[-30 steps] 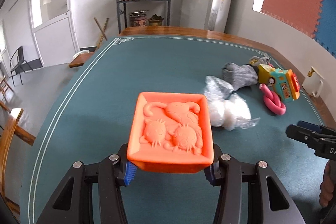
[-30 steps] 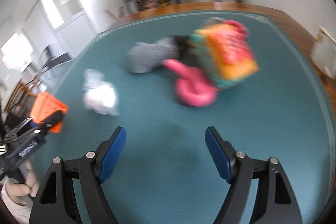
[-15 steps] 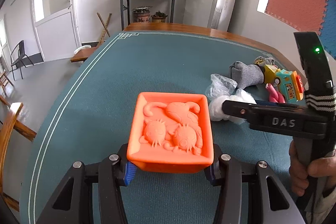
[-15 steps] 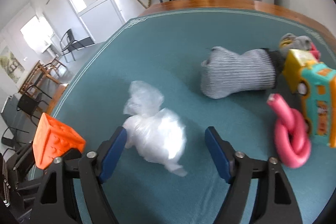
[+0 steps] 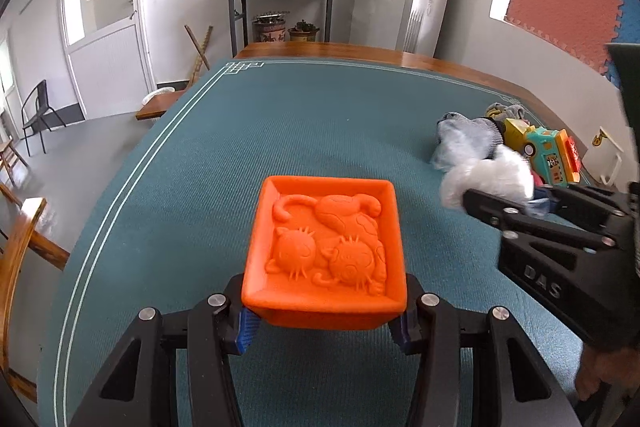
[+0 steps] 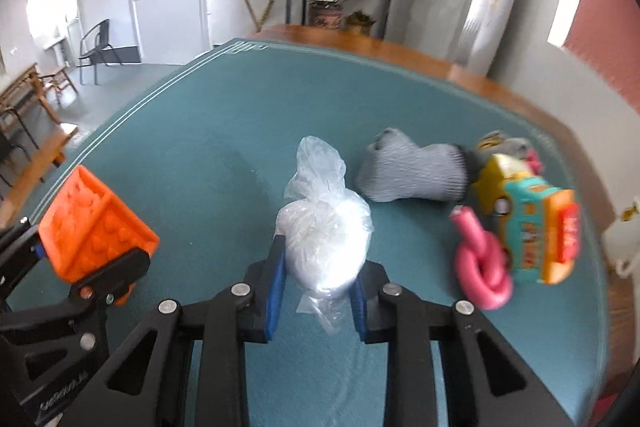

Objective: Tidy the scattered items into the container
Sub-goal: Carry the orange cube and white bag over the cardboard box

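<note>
Now pinched between the blue pads of the right gripper (image 6: 316, 287), a knotted clear plastic bag of white stuffing (image 6: 324, 239) sits at centre frame in the right wrist view; half a second ago the jaws stood wide on either side of it, and they have just been closing until they squeeze its lower half. Whether the bag has left the teal table mat (image 6: 224, 163) cannot be told. At lower left of that view, and at lower centre of the left wrist view, the orange tray (image 5: 326, 251) with raised cat figures stays clamped by its near edge in the left gripper (image 5: 324, 327), unmoved over the last second. Further right, three items wait on the mat: a grey sock (image 6: 412, 171), a knotted pink foam tube (image 6: 480, 267) and a yellow-and-teal toy bus (image 6: 532, 227), the tube and bus touching. Judging by this, the first item is secured and the next step is to carry it left to the empty tray; the soft, slippery bag may slump in so narrow a grip.
</note>
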Demonstrator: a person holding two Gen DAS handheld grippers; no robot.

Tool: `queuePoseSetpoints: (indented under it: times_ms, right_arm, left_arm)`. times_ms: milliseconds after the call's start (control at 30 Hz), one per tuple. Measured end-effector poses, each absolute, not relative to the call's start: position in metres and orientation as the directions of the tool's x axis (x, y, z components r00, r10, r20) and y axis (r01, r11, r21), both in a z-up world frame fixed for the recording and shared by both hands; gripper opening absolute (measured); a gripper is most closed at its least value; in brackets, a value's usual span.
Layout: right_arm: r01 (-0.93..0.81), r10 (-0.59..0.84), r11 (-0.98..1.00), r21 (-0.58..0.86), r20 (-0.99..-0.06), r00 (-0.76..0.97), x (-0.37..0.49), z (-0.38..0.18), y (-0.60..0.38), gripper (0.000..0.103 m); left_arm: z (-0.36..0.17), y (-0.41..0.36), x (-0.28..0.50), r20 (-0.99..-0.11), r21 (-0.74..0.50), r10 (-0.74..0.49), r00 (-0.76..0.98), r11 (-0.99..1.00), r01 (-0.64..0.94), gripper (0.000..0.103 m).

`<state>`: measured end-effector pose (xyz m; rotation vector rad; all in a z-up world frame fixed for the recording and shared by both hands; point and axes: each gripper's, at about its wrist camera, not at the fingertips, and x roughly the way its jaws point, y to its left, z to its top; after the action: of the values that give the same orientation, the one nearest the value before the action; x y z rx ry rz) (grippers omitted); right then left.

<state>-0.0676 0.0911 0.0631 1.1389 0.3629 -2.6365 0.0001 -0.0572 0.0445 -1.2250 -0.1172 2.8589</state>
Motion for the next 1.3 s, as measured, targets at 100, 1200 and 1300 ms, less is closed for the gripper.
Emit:
queuePoseSetpoints:
  times_ms: [100, 1200, 1300]
  right_arm:
    - [0.285, -0.083, -0.943, -0.172, -0.707, -0.702, -0.054, 0.074, 0.100, 0.031]
    - [-0.460, 0.379, -0.887, 0.027, -0.527, -0.761, 0.156, 0.146, 0.423, 0.031]
    - [-0.506, 0.418, -0.862, 0.034, -0.517, -0.747, 0.174, 0.147, 0.443, 0.031]
  left_arm:
    - [0.044, -0.053, 0.001, -0.720, -0.069, 0.055, -0.691, -0.998, -0.007, 0.053]
    - [0.118, 0.270, 0.089, -0.639, 0.105, 0.394, -0.661, -0.807, -0.581, 0.053]
    - [0.122, 0.297, 0.100, -0.636, 0.110, 0.423, -0.646, -0.778, -0.619, 0.053]
